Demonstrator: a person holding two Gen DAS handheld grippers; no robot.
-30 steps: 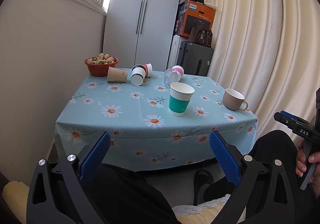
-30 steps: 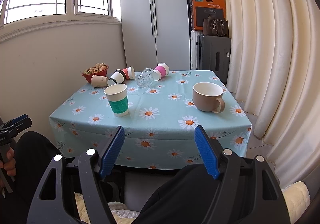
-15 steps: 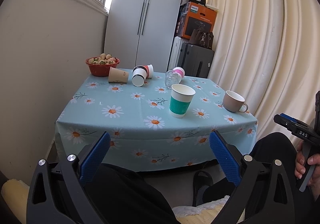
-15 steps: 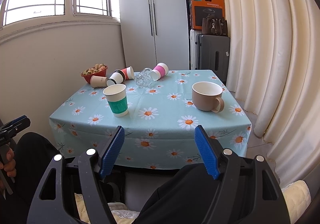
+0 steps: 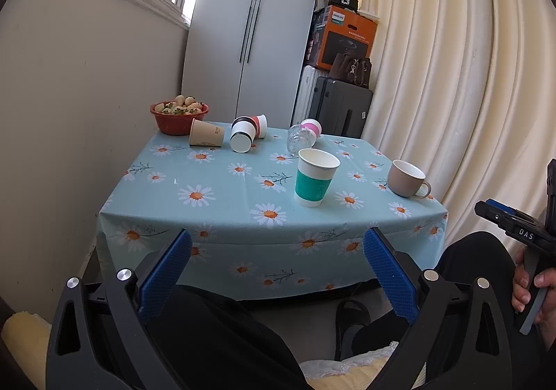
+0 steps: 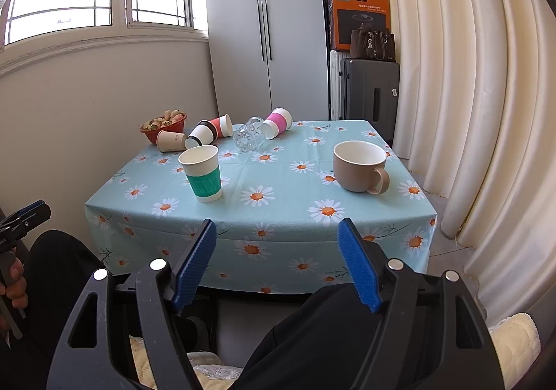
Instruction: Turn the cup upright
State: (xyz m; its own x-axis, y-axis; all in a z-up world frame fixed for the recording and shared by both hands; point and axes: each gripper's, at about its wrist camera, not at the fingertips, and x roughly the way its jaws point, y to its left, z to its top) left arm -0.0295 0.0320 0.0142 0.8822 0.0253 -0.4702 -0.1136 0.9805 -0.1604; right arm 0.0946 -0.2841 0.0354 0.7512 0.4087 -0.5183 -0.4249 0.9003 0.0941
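Several cups lie on their sides at the far end of the daisy tablecloth [image 5: 215, 188]: a tan paper cup [image 5: 205, 133] [image 6: 170, 140], a black-banded cup [image 5: 242, 137] [image 6: 198, 136], a red cup [image 5: 259, 124] [image 6: 222, 124], a clear glass [image 5: 299, 137] [image 6: 248, 138] and a pink-banded cup [image 5: 311, 126] [image 6: 277, 122]. A green-banded paper cup [image 5: 314, 178] [image 6: 203, 173] and a beige mug [image 5: 406, 178] [image 6: 361, 165] stand upright. My left gripper [image 5: 276, 271] and right gripper [image 6: 278, 265] are both open and empty, held before the table's near edge above my lap.
A red bowl of food [image 5: 179, 117] [image 6: 163, 126] sits at the far left corner by the wall. A white wardrobe [image 6: 264, 25], suitcases [image 6: 368, 91] and a cardboard box [image 6: 361, 14] stand behind the table. Curtains [image 6: 469, 94] hang on the right.
Both views have drifted slightly; the grippers stay open and nothing on the table has moved.
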